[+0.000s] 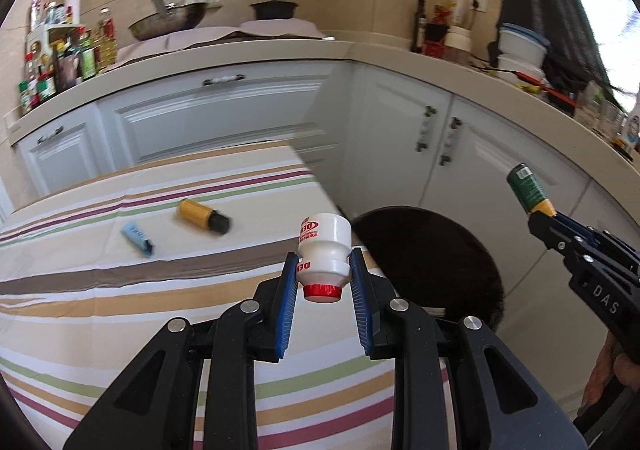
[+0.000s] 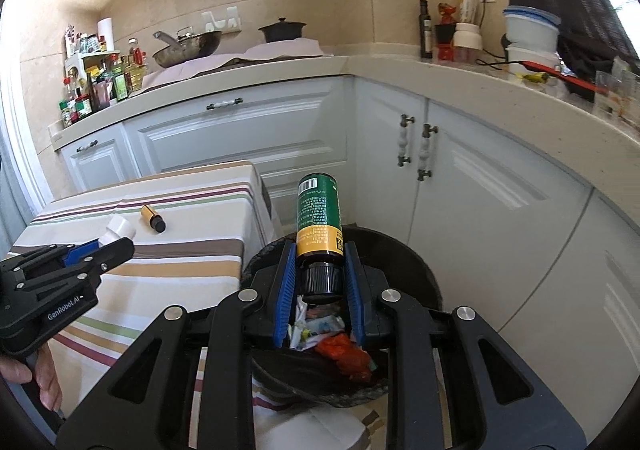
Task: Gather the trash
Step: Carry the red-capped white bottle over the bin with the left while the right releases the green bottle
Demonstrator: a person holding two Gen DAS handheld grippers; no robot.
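Note:
My left gripper (image 1: 324, 270) is shut on a small white bottle with a red cap (image 1: 323, 250), held above the right edge of the striped table (image 1: 120, 290). My right gripper (image 2: 320, 266) is shut on a green and yellow bottle with a black cap (image 2: 319, 217), held over the black trash bin (image 2: 424, 274). The bin holds crumpled paper and red wrappers (image 2: 340, 350). A yellow bottle with a black cap (image 1: 202, 215) and a light blue tube (image 1: 138, 238) lie on the table. In the left wrist view the bin (image 1: 432, 250) stands right of the table, with the right gripper (image 1: 538, 215) and its bottle (image 1: 528, 187) beyond it.
White kitchen cabinets (image 2: 280, 129) and an L-shaped counter (image 2: 480, 77) run behind the table and bin. The counter carries sauce bottles (image 2: 104, 85), a wok (image 2: 188, 45), a black pot (image 2: 282, 29) and stacked white containers (image 2: 530, 33).

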